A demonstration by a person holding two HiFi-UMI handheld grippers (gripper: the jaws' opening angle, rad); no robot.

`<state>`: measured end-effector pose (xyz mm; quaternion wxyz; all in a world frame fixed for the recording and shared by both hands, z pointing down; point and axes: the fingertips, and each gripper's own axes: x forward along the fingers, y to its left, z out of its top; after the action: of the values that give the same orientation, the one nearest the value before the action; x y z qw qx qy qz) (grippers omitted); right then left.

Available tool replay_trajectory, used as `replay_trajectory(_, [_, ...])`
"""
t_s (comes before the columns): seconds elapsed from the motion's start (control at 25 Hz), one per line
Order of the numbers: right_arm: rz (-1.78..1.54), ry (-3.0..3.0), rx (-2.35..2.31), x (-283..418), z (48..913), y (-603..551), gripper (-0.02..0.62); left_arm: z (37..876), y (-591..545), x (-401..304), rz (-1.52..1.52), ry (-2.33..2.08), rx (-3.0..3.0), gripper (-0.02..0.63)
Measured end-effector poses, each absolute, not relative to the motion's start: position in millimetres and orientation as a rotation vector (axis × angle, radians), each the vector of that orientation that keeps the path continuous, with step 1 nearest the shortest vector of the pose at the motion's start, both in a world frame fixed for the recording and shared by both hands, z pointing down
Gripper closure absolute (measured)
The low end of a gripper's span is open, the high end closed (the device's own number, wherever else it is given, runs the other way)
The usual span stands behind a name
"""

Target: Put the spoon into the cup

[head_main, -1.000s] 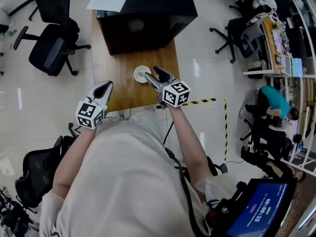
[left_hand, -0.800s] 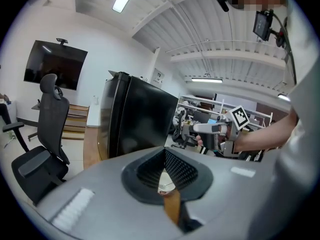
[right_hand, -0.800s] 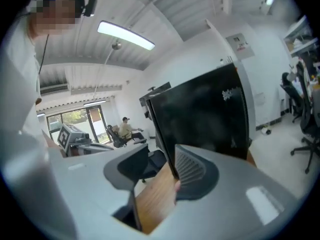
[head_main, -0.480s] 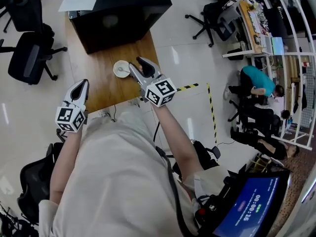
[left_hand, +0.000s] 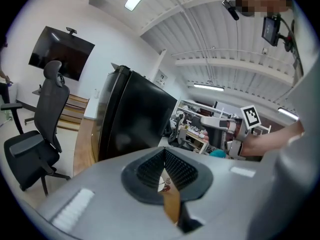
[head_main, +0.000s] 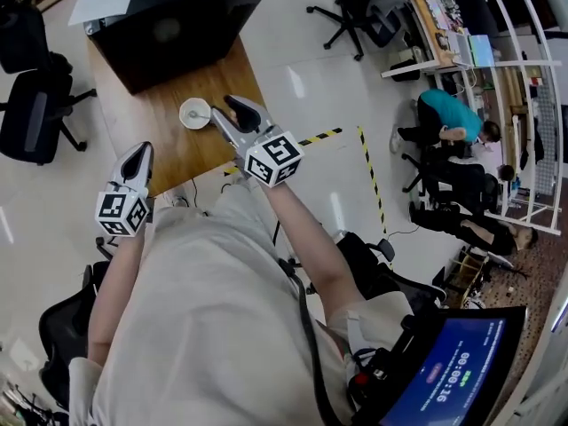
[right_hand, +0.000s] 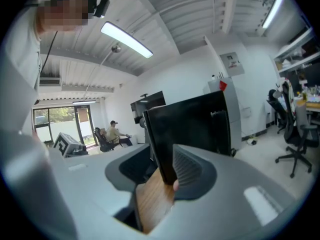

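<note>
Both your arms reach forward from the torso, bare left forearm on the left and bare right forearm stretched further out, each hand hidden behind its marker cube. Your left gripper sits nearer your body, pointing ahead and a little downward, its jaws closed pad to pad at the tips with nothing in them. Your right gripper is out ahead of it, tilted slightly down; its jaws have just been closing but stand partly apart, with nothing clamped between them.
</note>
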<state>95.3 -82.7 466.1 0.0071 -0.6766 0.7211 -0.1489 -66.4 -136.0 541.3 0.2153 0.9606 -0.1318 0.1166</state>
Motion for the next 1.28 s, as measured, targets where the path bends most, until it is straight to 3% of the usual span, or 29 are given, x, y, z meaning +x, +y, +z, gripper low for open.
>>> replay_trajectory(0.4, [-0.325,2.275,-2.016,135.2,434.1,-27.9,0.463,527.7,-122.0,-34.8,0.303,-0.543,2.668,0.601])
replay_trajectory(0.92, [-0.221,2.323,-1.990,214.8,425.7,124.4,0.476,516.9,13.8,32.2,0.316,-0.634,2.720,0.601])
replay_trajectory(1.28, [-0.352,2.456,-1.871,236.6,465.9,162.3,0.495,510.6,81.1,-11.8,0.306,-0.957,2.606,0.601])
